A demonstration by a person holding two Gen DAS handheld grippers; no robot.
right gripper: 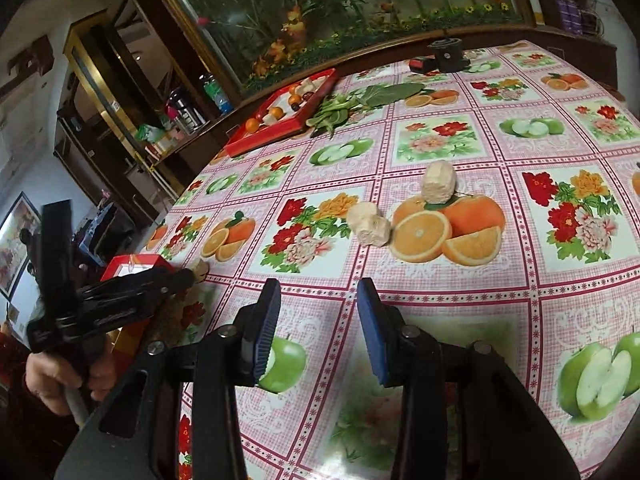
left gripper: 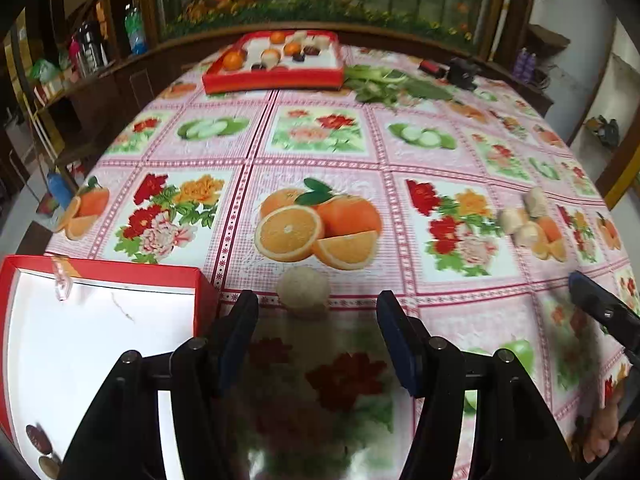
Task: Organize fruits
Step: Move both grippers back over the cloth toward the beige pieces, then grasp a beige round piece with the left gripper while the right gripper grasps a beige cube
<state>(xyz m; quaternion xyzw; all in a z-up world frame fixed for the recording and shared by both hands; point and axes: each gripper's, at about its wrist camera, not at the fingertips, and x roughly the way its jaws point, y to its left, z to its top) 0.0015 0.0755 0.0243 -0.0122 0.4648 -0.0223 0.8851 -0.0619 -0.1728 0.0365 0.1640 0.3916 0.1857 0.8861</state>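
A pale round fruit [left gripper: 303, 288] lies on the patterned tablecloth just ahead of my open, empty left gripper [left gripper: 317, 304]. A red tray with a white floor [left gripper: 80, 320] sits at my near left, with two small dark fruits [left gripper: 38, 438] in its near corner. Three pale beige fruits [right gripper: 439, 182] [right gripper: 370, 224] lie mid-table ahead of my open, empty right gripper [right gripper: 318, 292]; they also show in the left wrist view [left gripper: 524, 220]. A far red tray [left gripper: 276, 62] holds oranges and other fruits.
Leafy greens [left gripper: 384, 84] lie beside the far tray. A black device [right gripper: 446, 56] and a red-black object [right gripper: 422, 65] sit at the table's far edge. Shelves with bottles [left gripper: 134, 32] stand to the left. The tablecloth print shows oranges, apples and flowers.
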